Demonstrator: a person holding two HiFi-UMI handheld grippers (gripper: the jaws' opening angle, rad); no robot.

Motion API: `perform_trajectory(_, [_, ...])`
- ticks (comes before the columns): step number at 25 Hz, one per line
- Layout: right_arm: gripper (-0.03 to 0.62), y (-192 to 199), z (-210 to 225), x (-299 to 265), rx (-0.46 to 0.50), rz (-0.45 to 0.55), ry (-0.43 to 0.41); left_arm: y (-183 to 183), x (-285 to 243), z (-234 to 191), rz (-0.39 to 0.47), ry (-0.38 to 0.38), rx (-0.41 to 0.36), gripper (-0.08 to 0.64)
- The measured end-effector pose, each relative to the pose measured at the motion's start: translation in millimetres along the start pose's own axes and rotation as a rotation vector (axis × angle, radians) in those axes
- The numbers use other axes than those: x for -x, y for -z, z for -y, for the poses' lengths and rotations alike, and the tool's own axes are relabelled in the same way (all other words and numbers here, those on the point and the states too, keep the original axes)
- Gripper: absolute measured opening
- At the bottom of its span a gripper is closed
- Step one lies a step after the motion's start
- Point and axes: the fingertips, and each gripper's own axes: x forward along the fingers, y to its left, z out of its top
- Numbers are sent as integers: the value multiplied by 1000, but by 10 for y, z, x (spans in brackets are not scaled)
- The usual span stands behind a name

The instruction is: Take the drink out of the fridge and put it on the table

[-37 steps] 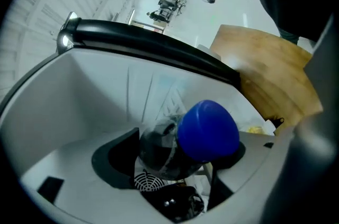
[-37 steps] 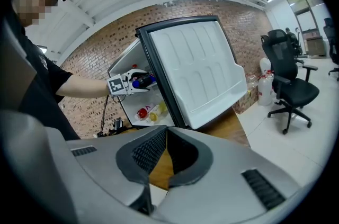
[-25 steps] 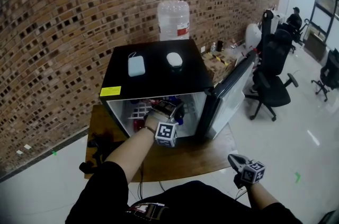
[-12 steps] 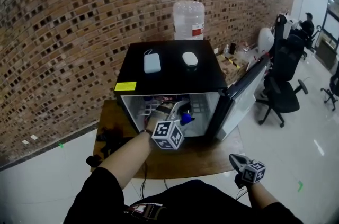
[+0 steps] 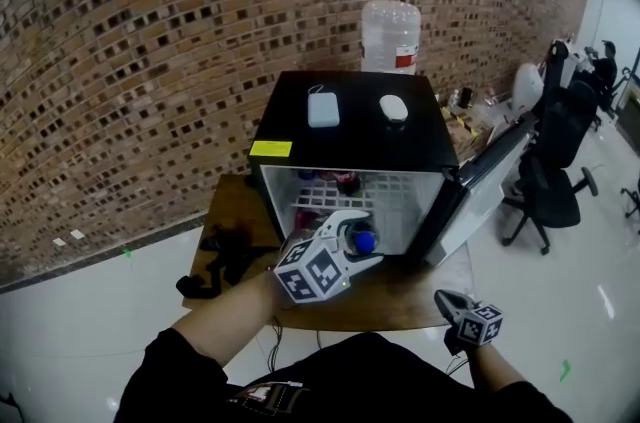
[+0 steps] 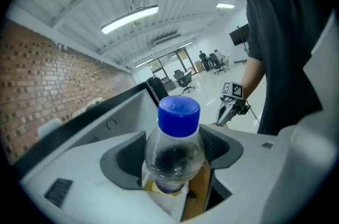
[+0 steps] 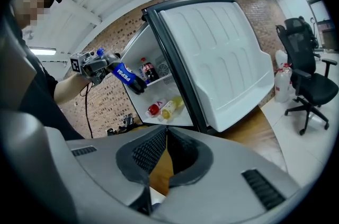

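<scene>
My left gripper (image 5: 345, 246) is shut on a drink bottle (image 6: 175, 157) with a blue cap (image 5: 364, 239) and dark contents. It holds the bottle by the neck, tilted, just outside the open black mini fridge (image 5: 350, 136) and above the wooden table (image 5: 405, 296). In the right gripper view the bottle (image 7: 121, 73) shows a blue label, in front of the fridge opening. The right gripper (image 5: 447, 301) hangs low at the table's near right edge, its jaws (image 7: 165, 133) closed together with nothing between them. More bottles (image 7: 161, 107) lie inside the fridge.
The fridge door (image 5: 480, 186) stands wide open to the right. A pale blue pouch (image 5: 322, 108) and a white object (image 5: 393, 108) lie on the fridge top. Black gear (image 5: 225, 256) sits on the table's left end. A water jug (image 5: 392, 36) and an office chair (image 5: 560, 181) stand behind.
The left gripper has drawn back out of the fridge toward me with the bottle in its jaws. The right gripper has stayed where it was.
</scene>
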Motion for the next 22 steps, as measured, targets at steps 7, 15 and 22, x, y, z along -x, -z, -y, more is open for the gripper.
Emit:
perform_trajectory(7, [20,144,-104,-96,-1,-43,-22,969,38,519,-113,84,336,308])
perform_trajectory(15, [20,215,-149,-60,2,-63,-18,1940,-241,996,-191,68,462,308])
perform_trajectory(22, [20,203,-174,-34,2,-67,-17,2111,-415,995,-131,40,525,310])
